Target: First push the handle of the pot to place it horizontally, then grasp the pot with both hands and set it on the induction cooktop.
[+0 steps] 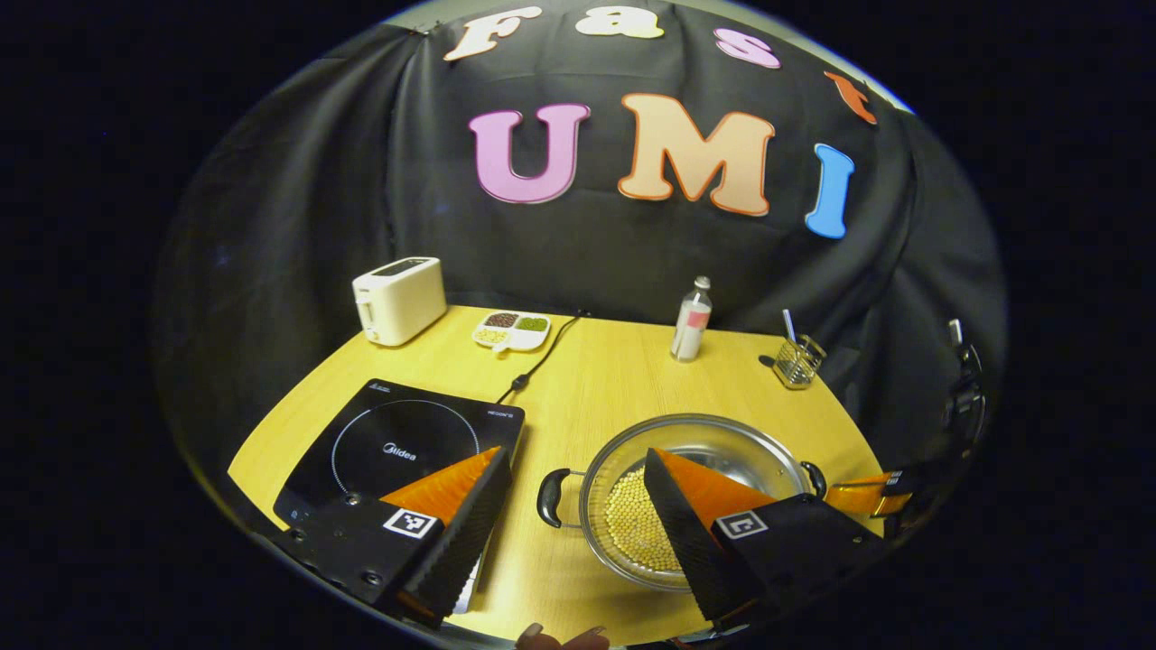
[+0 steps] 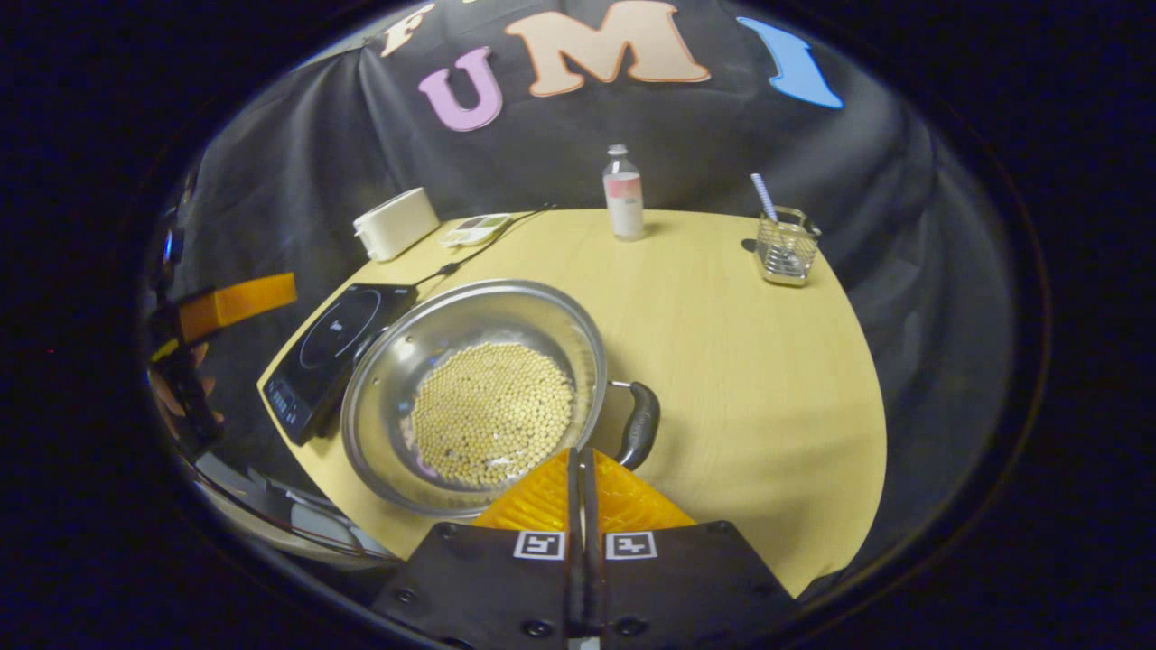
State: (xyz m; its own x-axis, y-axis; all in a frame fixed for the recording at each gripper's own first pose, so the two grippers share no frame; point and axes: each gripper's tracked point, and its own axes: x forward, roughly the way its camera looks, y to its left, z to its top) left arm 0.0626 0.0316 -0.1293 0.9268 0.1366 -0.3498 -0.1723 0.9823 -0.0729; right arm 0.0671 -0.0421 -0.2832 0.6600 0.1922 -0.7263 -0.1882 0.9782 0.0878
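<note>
Right claw (image 2: pixel 581 469) hides pot (image 2: pixel 470 397) rim's near edge.

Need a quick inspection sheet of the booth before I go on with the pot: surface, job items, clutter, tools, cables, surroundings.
Surface: wooden table, rounded edge.
Job's things: steel pot holding pale beans, two side handles, standing on the table beside the induction cooktop; cooktop top bare.
Clutter: toaster, divided snack dish, bottle, wire holder with a straw, all along the back.
Grippers: left tool open, above the pot's left handle; right tool shut, at the pot's near rim.
Cables: black cord running from the cooktop to the back edge.
Surroundings: black cloth wall.
</note>
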